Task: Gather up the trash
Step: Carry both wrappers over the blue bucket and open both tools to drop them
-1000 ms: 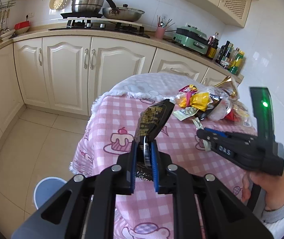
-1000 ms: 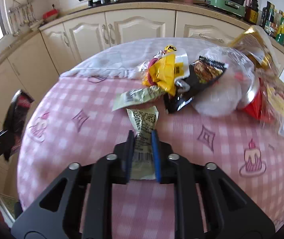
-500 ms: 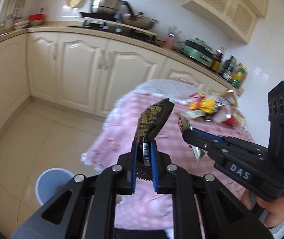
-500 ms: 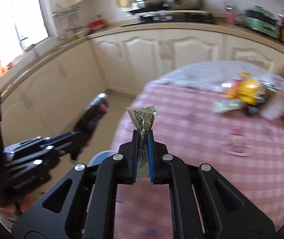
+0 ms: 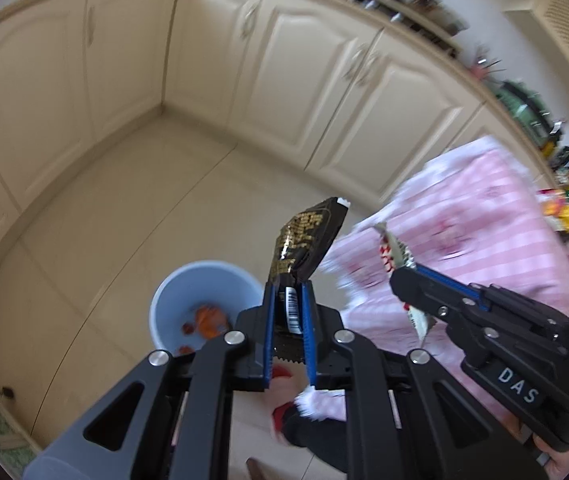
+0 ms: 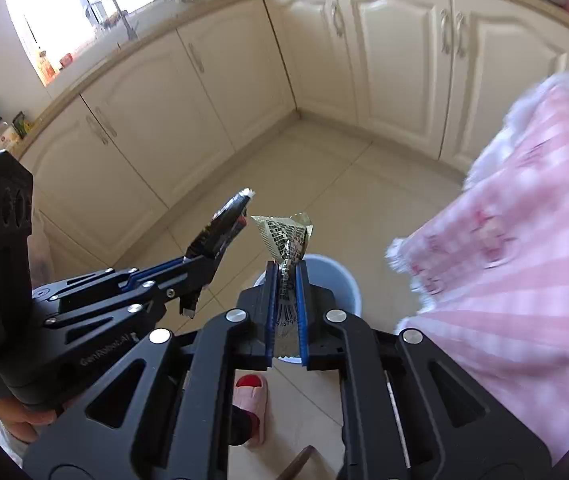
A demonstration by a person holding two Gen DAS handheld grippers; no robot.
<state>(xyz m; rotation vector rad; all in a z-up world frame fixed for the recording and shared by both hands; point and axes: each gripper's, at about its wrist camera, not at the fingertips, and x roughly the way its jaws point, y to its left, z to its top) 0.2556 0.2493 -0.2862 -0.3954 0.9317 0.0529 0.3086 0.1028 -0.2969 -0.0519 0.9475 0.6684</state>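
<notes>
The left gripper is pinching the lower end of a black wrapper between its blue-lined fingers, with a barcode showing in the gap. The wrapper's long axis is running up and away from the fingertips, and its torn upper end is leaning slightly right. The right gripper is clamping a cream printed wrapper, which is standing roughly upright along the finger line and fanning out at its top edge. In the right wrist view, the two wrappers are sitting close together, tops nearly level, the black one tilting toward the cream one. Below and beyond both grippers, a light blue bin is standing open on the tiled floor, with orange scraps lying inside. A pink checked tablecloth is hanging to the right. Cream cabinets are lining the far walls.
</notes>
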